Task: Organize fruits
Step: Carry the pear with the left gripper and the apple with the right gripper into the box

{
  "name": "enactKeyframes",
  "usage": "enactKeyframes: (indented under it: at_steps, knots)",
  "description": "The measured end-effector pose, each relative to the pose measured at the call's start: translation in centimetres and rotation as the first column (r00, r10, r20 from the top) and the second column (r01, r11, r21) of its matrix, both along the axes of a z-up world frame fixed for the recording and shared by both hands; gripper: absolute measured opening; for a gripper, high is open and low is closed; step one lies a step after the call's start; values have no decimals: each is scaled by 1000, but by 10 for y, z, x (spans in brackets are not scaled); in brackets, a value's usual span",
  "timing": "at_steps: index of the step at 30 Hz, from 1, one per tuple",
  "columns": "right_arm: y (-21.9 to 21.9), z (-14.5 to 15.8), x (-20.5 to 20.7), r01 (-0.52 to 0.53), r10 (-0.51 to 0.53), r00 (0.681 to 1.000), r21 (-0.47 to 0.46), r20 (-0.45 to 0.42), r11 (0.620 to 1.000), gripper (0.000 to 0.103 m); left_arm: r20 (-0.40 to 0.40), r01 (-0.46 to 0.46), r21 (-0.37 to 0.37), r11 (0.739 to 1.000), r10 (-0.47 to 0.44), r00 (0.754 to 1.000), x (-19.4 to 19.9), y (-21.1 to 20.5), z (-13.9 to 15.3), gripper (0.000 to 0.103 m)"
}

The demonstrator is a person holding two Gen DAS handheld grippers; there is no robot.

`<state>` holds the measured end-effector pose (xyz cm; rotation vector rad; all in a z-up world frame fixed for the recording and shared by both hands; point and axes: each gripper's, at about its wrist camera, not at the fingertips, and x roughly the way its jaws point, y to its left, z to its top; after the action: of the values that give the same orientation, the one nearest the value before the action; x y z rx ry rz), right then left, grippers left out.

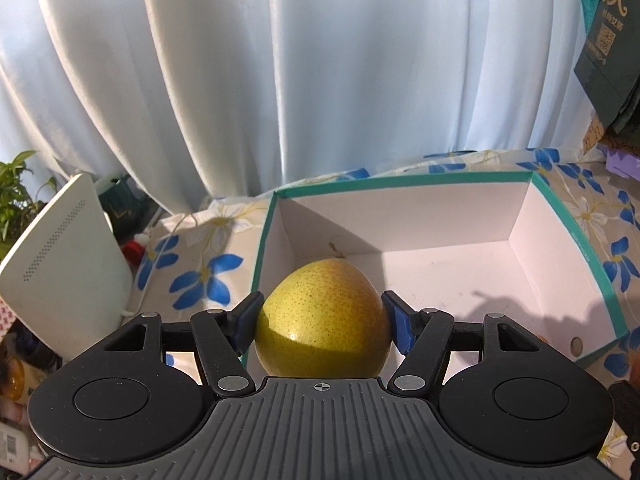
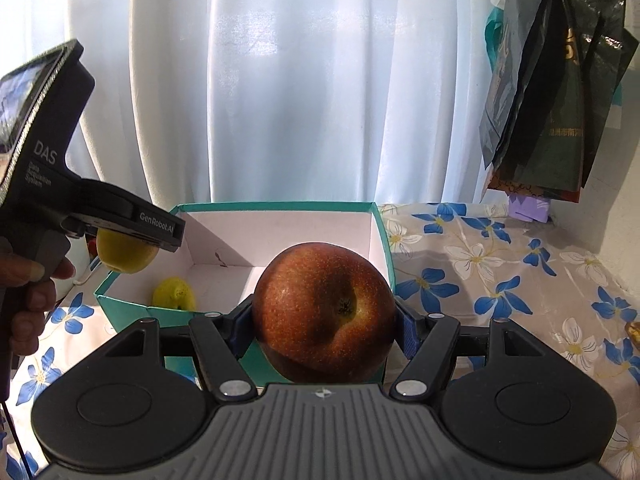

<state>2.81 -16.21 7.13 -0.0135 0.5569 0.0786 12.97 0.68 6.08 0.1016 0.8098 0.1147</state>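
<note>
My left gripper (image 1: 322,320) is shut on a yellow-green pear (image 1: 320,312), its blue pads (image 1: 246,320) pressing both sides. It hangs over the near left corner of an open box with a teal rim (image 1: 400,182) and white inside. In the right wrist view my right gripper (image 2: 324,316) is shut on a red apple (image 2: 320,304), just in front of the box's near wall (image 2: 132,308). A small yellow fruit (image 2: 174,294) lies inside the box at its left. The left gripper (image 2: 160,232) with the pear (image 2: 124,258) shows above the box's left edge, held by a person's hand (image 2: 28,292).
The box stands on a tablecloth (image 2: 500,280) with blue and white flowers. White curtains (image 2: 300,80) hang behind. Dark bags (image 2: 552,100) hang at the back right. A white slanted device (image 1: 60,260) and a green plant (image 1: 16,192) stand to the box's left.
</note>
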Motion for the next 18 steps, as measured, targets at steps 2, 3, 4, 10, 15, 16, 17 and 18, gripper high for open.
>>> enactKeyframes:
  at_steps: [2, 3, 4, 10, 15, 16, 17, 18]
  knots:
    - [-1, 1, 3, 5, -5, 1000, 2, 2, 1000, 68, -15, -1, -15, 1000, 0, 1000, 5, 2, -7, 69]
    - [-2, 0, 4, 8, -8, 1000, 1, 2, 1000, 68, -22, 2, -16, 1000, -2, 1000, 7, 2, -10, 69]
    - [-2, 0, 5, 9, -9, 1000, 0, 2, 1000, 68, -29, 6, -14, 1000, -6, 1000, 9, 1, -13, 69]
    - [-2, 0, 13, 21, -21, 1000, 1, 5, 1000, 68, -65, 26, -22, 999, -27, 997, 20, 1, -31, 69]
    - [-3, 0, 22, 35, -35, 999, -3, 9, 999, 68, -86, 29, -31, 999, -31, 996, 26, 1, -40, 69]
    - [-3, 0, 24, 37, -37, 999, -3, 10, 999, 68, -90, 28, -34, 999, -31, 995, 28, 2, -42, 69]
    - [-3, 0, 27, 39, -39, 999, -3, 10, 999, 68, -94, 27, -37, 999, -30, 995, 30, 3, -44, 69]
    - [-3, -1, 28, 40, -40, 999, -4, 9, 999, 68, -99, 25, -38, 999, -28, 995, 32, 3, -46, 69]
